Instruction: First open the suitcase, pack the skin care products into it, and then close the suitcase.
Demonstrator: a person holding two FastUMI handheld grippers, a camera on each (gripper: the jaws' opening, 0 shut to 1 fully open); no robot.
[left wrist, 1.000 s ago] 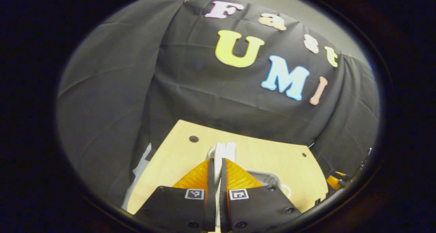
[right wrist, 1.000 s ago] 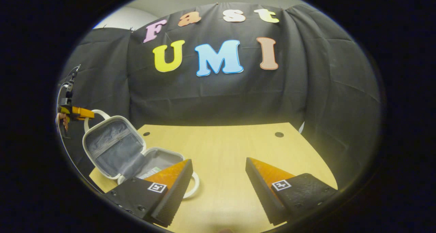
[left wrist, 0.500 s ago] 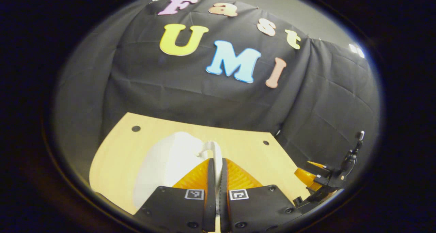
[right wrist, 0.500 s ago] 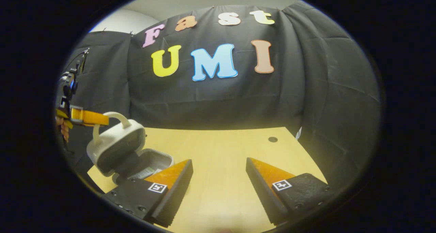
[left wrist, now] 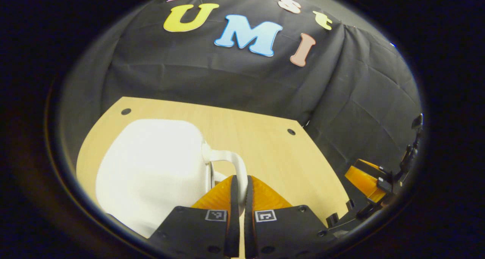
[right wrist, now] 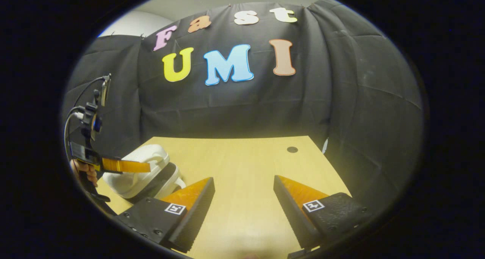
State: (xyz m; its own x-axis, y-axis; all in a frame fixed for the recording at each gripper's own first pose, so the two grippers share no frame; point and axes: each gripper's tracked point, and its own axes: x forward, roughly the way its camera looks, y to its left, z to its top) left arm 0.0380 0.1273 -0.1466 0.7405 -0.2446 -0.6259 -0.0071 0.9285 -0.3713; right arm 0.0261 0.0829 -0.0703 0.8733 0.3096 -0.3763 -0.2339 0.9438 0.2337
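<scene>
1. Left gripper view: the left gripper pinches the white loop handle of the small white hard-shell suitcase, both orange fingers pressed on it, probably to steer the lid down.
2. That suitcase lies on the pale wooden table, lid nearly shut; a dark gap shows at its seam in the right gripper view.
3. Spread wide and empty, the right gripper hovers beside the case, likely kept clear of the closing lid.
</scene>
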